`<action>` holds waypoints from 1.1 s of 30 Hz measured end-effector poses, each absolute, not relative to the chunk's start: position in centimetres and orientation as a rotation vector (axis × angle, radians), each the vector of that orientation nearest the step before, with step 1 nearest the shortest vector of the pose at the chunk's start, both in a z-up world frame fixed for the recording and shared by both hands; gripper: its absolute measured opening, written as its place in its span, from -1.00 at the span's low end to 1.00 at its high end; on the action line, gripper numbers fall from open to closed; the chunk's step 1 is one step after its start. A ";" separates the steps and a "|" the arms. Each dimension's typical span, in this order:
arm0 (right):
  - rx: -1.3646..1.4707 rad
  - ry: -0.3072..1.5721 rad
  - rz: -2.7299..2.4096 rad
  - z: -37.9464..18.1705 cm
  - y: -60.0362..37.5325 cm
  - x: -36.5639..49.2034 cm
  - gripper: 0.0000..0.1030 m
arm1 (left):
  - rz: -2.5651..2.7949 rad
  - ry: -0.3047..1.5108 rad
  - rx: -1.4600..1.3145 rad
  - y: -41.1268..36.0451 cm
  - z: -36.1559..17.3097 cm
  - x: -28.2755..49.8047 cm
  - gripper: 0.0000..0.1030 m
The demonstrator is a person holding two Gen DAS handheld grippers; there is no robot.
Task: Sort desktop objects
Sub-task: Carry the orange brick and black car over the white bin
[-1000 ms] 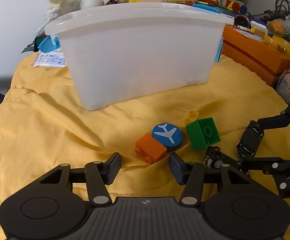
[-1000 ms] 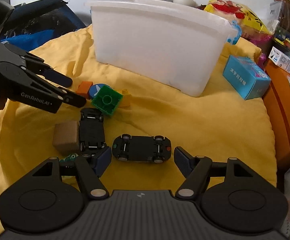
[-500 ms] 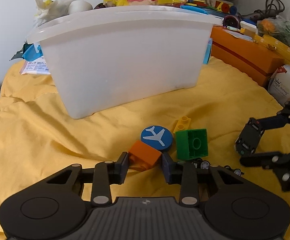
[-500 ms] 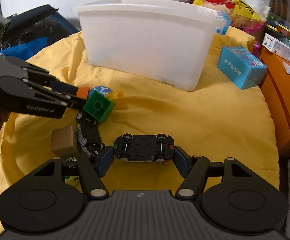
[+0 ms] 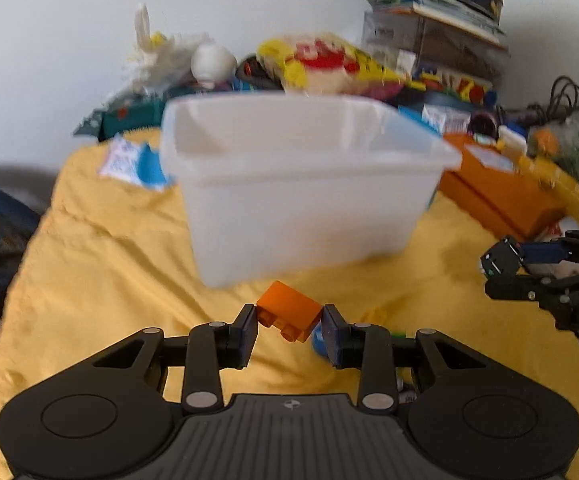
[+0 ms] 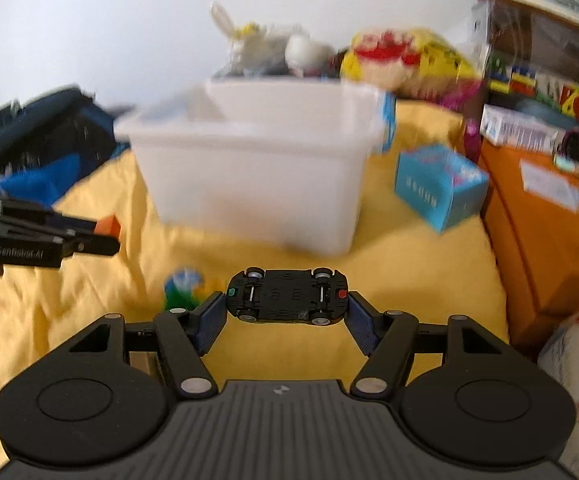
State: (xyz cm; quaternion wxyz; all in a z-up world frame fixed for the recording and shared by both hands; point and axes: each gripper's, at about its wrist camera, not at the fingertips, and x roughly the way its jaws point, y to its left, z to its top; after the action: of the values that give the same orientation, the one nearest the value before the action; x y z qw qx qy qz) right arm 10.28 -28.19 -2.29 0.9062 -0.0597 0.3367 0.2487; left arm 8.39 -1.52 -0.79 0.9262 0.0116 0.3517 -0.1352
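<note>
Both toys are now lifted from the yellow cloth (image 5: 101, 280), where a second ago they still lay. The left hand-held gripper (image 5: 290, 326) is clenched on the orange brick (image 5: 289, 312), and the right hand-held gripper (image 6: 287, 314) grasps the black toy car (image 6: 287, 295) by its two ends, underside showing. Both toys hang in front of the white bin (image 5: 301, 200), below its rim, so dropping them in is probably next. Both hand-held grippers point forward and downward toward the bin.
</note>
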 end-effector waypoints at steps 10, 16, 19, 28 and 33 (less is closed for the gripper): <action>-0.071 0.589 0.532 3.4 -26.9 14.0 0.31 | -0.248 0.639 0.006 -0.8 4.9 11.7 -0.25; -0.091 0.550 0.536 5.7 -26.0 16.4 0.31 | -0.211 0.632 0.020 -0.7 6.7 14.4 -0.25; -0.095 0.541 0.537 6.3 -25.7 17.7 0.31 | -0.205 0.636 0.017 -0.8 7.2 15.6 -0.25; -0.094 0.564 0.533 6.6 -24.8 20.8 0.31 | -0.194 0.658 0.024 -1.3 7.8 18.9 -0.25; -0.091 0.591 0.524 6.1 -24.4 22.4 0.31 | -0.188 0.677 0.035 -1.3 7.6 20.6 -0.25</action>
State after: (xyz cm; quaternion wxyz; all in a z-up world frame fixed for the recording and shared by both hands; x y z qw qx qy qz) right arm 22.43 -24.44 6.08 0.9221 -0.0445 0.2877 0.2551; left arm 20.61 -1.34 7.63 0.9387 0.0169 0.3316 -0.0922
